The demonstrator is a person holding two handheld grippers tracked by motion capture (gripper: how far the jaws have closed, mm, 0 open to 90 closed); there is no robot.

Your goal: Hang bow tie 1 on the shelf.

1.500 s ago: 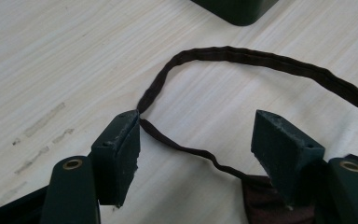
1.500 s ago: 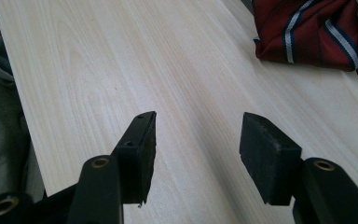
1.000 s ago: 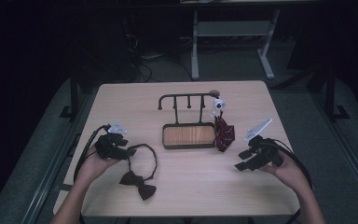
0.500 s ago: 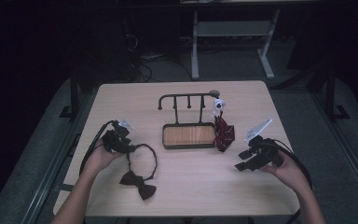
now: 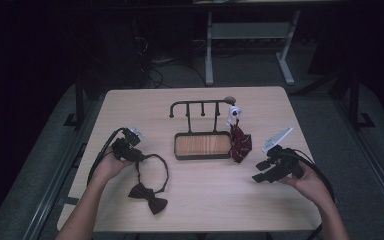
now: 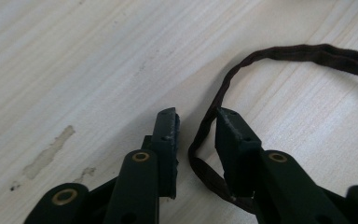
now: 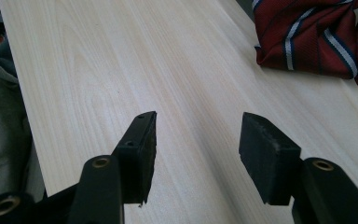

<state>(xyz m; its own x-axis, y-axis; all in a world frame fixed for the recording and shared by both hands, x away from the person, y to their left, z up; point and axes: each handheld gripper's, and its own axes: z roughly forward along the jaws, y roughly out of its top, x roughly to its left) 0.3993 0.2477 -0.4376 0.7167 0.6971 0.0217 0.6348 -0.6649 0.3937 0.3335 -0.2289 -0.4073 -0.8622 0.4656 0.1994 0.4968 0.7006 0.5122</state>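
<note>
A dark bow tie lies on the table near the front left, its thin strap looping up from it. My left gripper is low at the left end of that loop. In the left gripper view the strap runs between the jaws of the left gripper; they have just been closing, and a gap still shows beside the strap. My right gripper rests open over bare wood at the right, its jaws wide with nothing between them. A red striped tie lies folded beyond it.
A black rack with hooks stands mid-table over a wood-bottomed tray. A small white object hangs at the rack's right end, above the red tie. The table's edge and dark floor show left of the right gripper.
The left gripper has moved right and down to the strap's loop, and its jaws have narrowed around the strap. The right gripper and the red tie have not moved.
</note>
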